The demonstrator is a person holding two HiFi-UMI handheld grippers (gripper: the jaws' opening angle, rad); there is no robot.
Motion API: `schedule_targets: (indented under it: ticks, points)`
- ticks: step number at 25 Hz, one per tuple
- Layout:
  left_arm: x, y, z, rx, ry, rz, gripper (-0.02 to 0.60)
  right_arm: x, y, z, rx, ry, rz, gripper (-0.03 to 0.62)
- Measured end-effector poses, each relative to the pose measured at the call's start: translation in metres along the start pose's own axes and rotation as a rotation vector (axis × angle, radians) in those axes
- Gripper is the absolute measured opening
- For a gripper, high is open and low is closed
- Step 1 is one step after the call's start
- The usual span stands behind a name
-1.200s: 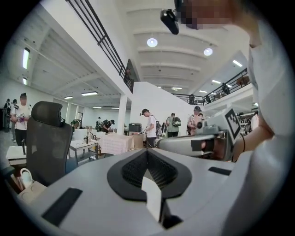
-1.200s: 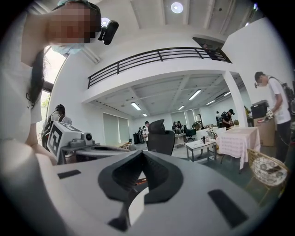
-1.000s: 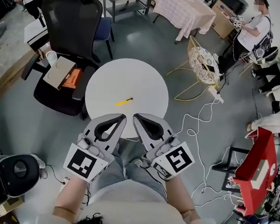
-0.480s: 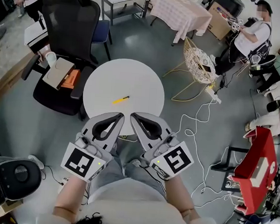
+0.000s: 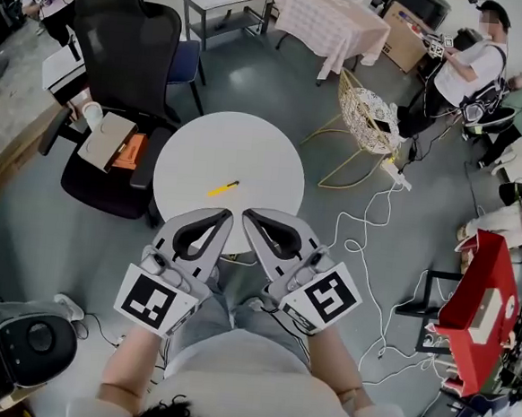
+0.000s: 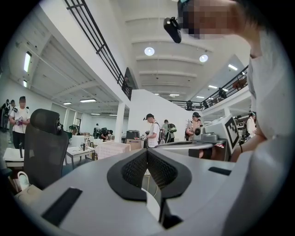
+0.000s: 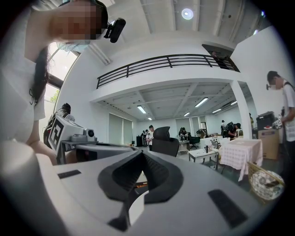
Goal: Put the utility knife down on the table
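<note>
Barely shifted since a second ago, the round white table [image 5: 256,158] stands ahead of the left gripper [image 5: 227,217] and right gripper [image 5: 248,216], both with jaws pressed together on nothing at its near edge, while the yellow utility knife [image 5: 223,188] lies near its middle.

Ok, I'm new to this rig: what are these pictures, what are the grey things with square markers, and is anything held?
No robot here: a person holds a two-jaw gripper in each hand. The downward picture comes from a camera on their head; the grey pieces are the left gripper and right gripper, marker cubes included. The other two pictures look along each gripper's jaws. Both pairs are closed on nothing. The yellow utility knife lies on the round white table.
</note>
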State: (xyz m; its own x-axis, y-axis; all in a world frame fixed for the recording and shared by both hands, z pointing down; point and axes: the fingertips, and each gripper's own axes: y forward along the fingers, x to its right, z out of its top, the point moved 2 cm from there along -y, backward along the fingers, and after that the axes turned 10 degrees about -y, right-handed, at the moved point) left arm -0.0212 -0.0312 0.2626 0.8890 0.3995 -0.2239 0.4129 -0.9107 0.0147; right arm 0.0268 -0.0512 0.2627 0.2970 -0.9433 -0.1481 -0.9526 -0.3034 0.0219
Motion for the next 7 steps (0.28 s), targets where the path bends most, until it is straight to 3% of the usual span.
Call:
schedule_targets:
  ticks: [7]
  points:
    - [-0.0106, 0.0092, 0.0051, -0.006, -0.001, -0.011, 0.009, 0.0096, 0.0100, 0.0014, 0.000, 0.003, -0.006, 0.008]
